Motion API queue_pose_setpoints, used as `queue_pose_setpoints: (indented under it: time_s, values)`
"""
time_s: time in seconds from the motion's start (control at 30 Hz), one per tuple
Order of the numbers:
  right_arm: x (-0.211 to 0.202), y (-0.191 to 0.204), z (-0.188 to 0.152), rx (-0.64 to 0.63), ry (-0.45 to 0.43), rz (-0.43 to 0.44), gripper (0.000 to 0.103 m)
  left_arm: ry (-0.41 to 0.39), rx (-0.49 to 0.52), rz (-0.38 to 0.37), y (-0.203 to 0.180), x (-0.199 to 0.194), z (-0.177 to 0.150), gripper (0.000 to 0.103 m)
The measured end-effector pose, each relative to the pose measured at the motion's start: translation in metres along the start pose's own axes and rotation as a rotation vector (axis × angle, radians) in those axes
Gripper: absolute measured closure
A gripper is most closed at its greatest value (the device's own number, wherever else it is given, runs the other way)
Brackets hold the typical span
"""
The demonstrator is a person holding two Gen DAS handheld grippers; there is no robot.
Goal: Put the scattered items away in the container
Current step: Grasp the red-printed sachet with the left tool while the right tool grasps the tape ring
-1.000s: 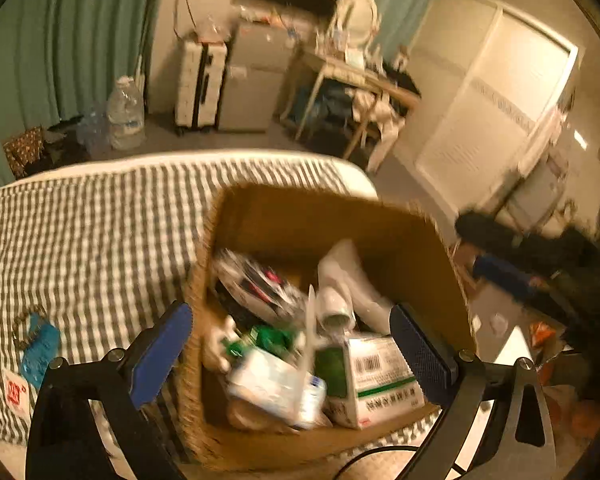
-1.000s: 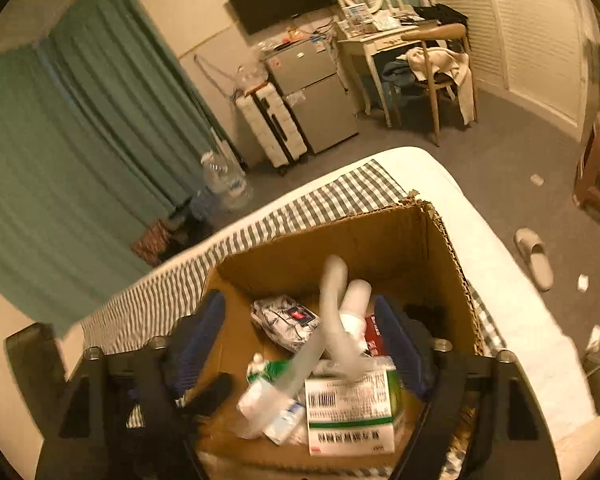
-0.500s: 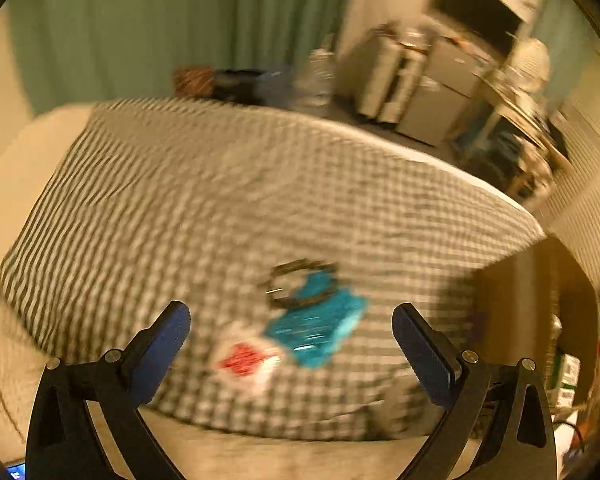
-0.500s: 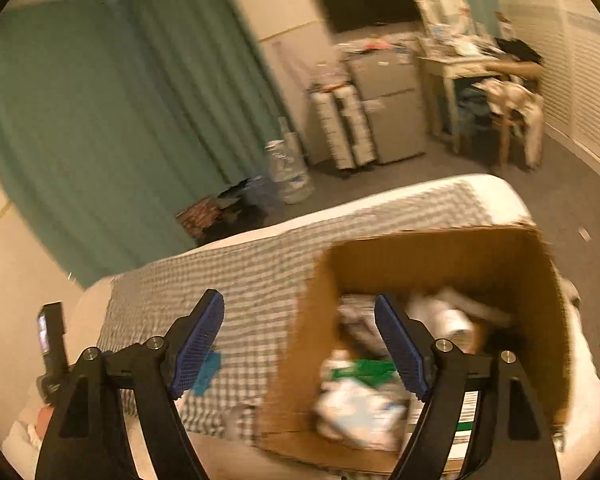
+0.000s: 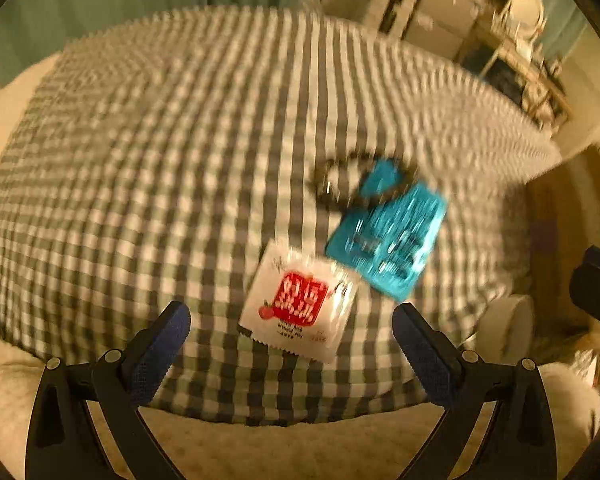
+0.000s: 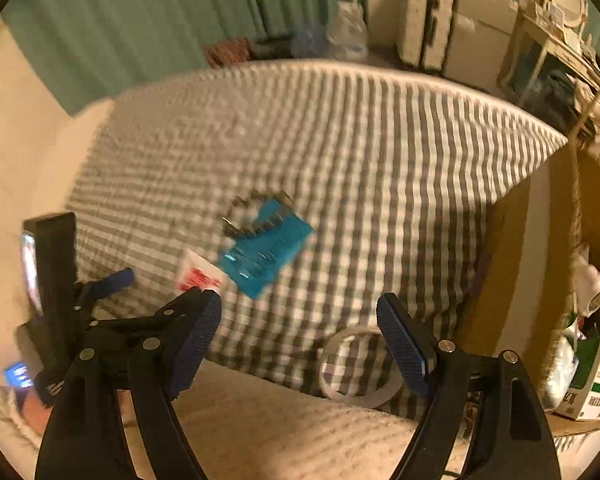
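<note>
Cardboard box (image 6: 548, 240) cut off rightward

Grey-and-white checked bedspread (image 5: 180, 152), teal packet (image 5: 388, 236), red-and-white sachet (image 5: 300, 304)

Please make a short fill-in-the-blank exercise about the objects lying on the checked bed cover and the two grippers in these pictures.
1. The white sachet carries a ____ label.
2. The dark bracelet lies partly on the ____ packet.
3. Both the left gripper and the right gripper are ____ and hold nothing.
4. The tape roll lies between the packet and the ____ box.

Missing words: red; blue; open; cardboard
</note>
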State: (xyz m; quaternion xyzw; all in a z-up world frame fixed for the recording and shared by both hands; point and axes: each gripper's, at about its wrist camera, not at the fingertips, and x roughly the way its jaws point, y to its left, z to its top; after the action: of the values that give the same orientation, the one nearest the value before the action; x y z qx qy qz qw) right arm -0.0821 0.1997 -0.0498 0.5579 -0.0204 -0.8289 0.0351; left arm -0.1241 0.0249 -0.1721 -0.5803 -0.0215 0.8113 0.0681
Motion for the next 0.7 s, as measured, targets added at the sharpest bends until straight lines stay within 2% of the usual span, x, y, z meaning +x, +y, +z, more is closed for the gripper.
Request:
queue_pose_setpoints:
  time_s: [0.13, 0.23, 0.33, 0.47, 0.57, 0.6, 0.7]
  values:
    - [0.033, -0.008, -0.006, -0.015, 0.105, -0.111, 0.017, 0.046, 0.042, 0.058, -0.012, 0.014, 0.000, 0.000]
    - [0.052, -0.019, -0.007, 0.011, 0.187, -0.139, 0.017, 0.094, 0.081, 0.106, -0.020, 0.027, 0.002, 0.000]
    - [0.069, -0.027, -0.010, 0.021, 0.264, -0.183, 0.016, 0.141, 0.086, 0.081, -0.020, 0.039, 0.004, 0.000]
    - [0.094, -0.039, -0.018, 0.068, 0.373, -0.140, 0.014, 0.176, 0.076, 0.055, -0.018, 0.051, 0.010, 0.000]
    - [0.107, -0.043, -0.025, 0.085, 0.441, -0.126, 0.014, 0.168, 0.088, 0.045, -0.021, 0.051, 0.011, 0.000]
    - [0.109, -0.044, -0.027, 0.088, 0.457, -0.126, 0.014, 0.163, 0.080, 0.038, -0.021, 0.050, 0.011, 0.002]
    - [0.110, -0.046, -0.033, 0.086, 0.476, -0.122, 0.016, 0.119, 0.080, 0.026, -0.022, 0.042, 0.011, 0.018]
